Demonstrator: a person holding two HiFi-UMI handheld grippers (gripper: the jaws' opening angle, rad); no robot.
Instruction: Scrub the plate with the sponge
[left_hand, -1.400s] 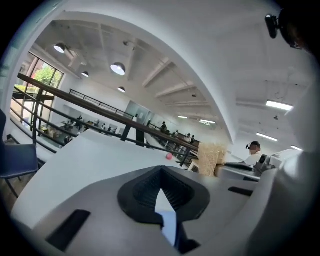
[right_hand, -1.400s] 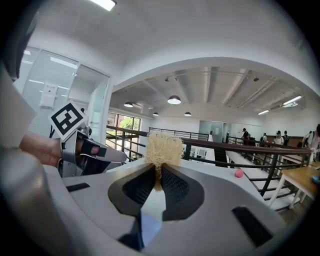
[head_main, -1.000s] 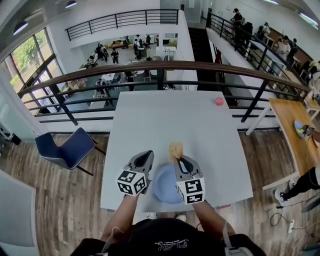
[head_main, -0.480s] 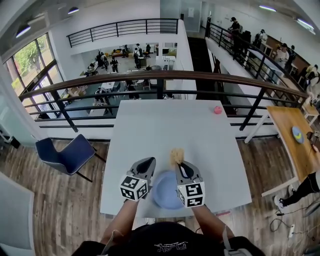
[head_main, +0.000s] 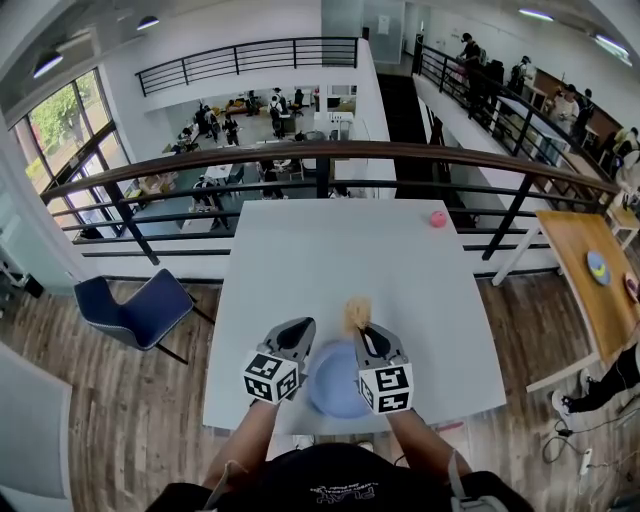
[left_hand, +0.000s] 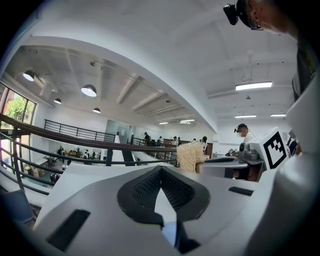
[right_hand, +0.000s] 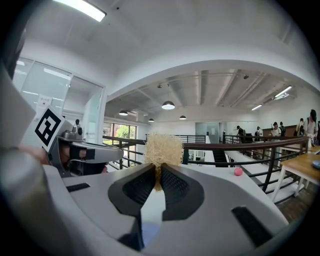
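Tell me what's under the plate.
Only the white table shows around the blue plate, which seems to lie flat on it. Anything directly beneath the plate is covered.

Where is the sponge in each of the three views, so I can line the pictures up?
Head view: the sponge sits just below centre, at the far tip of the right hand-held gripper.
Left gripper view: the sponge is right of centre, beyond the jaws.
Right gripper view: the sponge is at centre, pinched between the jaws.
Shared landmark: the dark railing beyond the table.
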